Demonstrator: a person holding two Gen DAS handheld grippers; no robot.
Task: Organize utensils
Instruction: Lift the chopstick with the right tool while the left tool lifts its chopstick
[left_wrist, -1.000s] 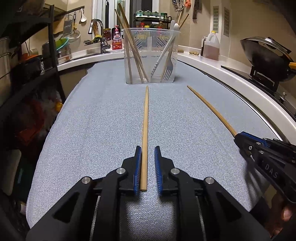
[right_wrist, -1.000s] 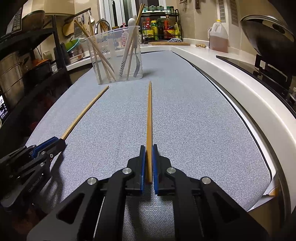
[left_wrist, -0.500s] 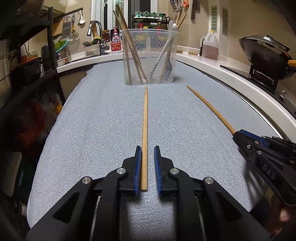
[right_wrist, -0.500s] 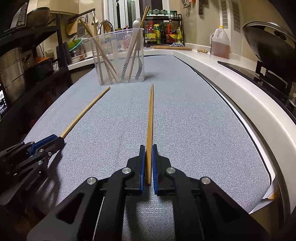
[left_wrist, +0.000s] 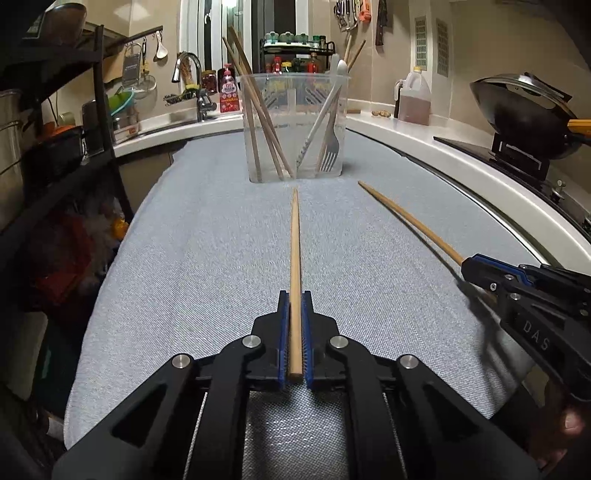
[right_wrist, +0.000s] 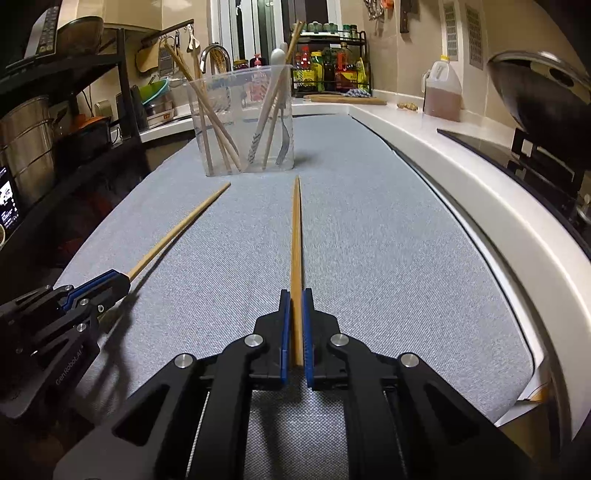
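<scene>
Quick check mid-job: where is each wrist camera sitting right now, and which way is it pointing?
Left wrist: behind the left gripper, which is shut on a chopstick, facing the clear container; right gripper at right edge.
Right wrist: behind the right gripper, shut on its chopstick, same heading; left gripper at left.
Shared: container, both chopsticks, grey mat.

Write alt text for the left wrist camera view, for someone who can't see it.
The left gripper is shut on a wooden chopstick that points over a grey mat toward a clear container holding chopsticks and a fork. At the right edge, the right gripper holds a second chopstick.
</scene>
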